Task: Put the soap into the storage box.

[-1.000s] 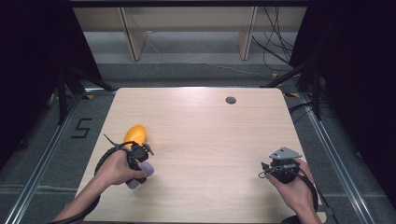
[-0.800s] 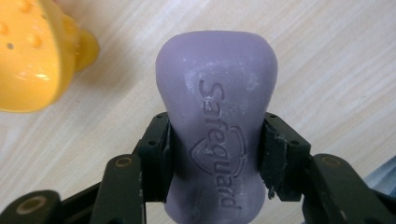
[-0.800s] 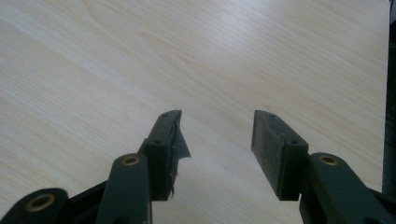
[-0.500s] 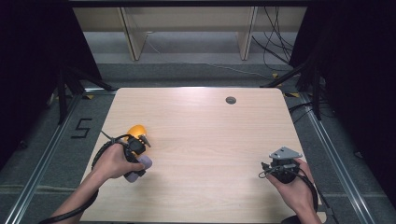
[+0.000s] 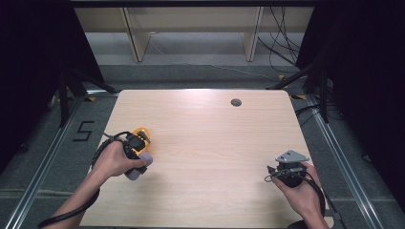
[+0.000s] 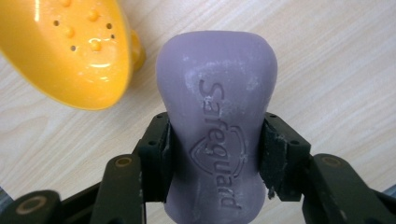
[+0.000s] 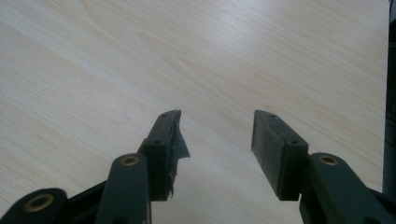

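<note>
Two grippers: L gripper (image 6: 215,154) pinching purple soap (image 6: 215,116), shifted nearer off yellow dish (image 6: 70,46); R gripper (image 7: 215,140) spread, unmoved.

- My left gripper (image 6: 215,161) clamps a purple, waisted soap bar (image 6: 215,116) stamped "Safeguard", its 2 black jaws pressing the bar's narrow middle.
- A glossy yellow plastic soap dish (image 6: 65,46) with small holes and bumps lies upper left, just beside the bar.
- Pale wooden table (image 6: 336,70) lies beneath.
</note>
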Action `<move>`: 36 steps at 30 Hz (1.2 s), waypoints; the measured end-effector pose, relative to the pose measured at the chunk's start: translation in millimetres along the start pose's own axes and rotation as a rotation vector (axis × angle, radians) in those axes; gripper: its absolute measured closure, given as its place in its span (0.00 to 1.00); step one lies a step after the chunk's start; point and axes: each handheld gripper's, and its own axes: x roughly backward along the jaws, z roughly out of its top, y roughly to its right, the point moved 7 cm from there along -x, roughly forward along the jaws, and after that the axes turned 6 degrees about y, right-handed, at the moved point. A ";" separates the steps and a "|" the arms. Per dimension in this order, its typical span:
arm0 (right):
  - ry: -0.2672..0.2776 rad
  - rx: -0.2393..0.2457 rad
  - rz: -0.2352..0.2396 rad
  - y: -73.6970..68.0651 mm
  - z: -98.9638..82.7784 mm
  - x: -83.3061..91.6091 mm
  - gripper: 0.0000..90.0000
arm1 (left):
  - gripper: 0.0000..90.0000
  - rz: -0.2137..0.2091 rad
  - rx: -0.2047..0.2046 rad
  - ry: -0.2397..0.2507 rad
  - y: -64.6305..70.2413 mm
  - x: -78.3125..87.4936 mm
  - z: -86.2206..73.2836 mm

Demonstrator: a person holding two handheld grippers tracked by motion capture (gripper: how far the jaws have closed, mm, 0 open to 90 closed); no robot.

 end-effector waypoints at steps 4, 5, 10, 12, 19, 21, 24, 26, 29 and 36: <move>-0.003 -0.001 -0.001 0.3 -0.2 0.1 0.58 | 0.55 0.004 0.030 0.006 -2.5 4.0 4.1; -0.003 -0.001 -0.001 0.3 -0.2 0.1 0.58 | 0.55 0.004 0.030 0.006 -2.5 4.0 4.1; -0.001 0.001 -0.002 0.3 0.1 0.2 0.58 | 0.55 0.022 0.069 0.026 -6.3 5.5 8.4; 0.001 0.003 -0.003 0.9 0.1 0.1 0.58 | 0.55 0.025 0.084 0.034 -9.0 7.1 10.6; 0.000 0.002 -0.003 0.7 0.1 0.1 0.58 | 0.55 0.040 0.113 0.051 -14.7 11.4 16.7; 0.001 0.004 -0.003 0.9 0.1 0.3 0.58 | 0.55 0.045 0.119 0.055 -16.2 11.5 18.6; 0.000 0.002 -0.004 0.9 0.0 0.5 0.58 | 0.55 0.046 0.120 0.059 -19.5 12.1 21.0; 0.000 0.002 -0.003 0.8 0.0 0.5 0.58 | 0.55 0.061 0.128 0.060 -24.0 12.8 22.8; 0.002 0.004 -0.004 1.0 0.1 0.2 0.58 | 0.55 0.073 0.154 0.063 -27.7 13.1 24.6; 0.000 0.002 -0.001 0.6 0.0 0.3 0.58 | 0.55 0.091 0.132 0.069 -36.7 15.7 29.1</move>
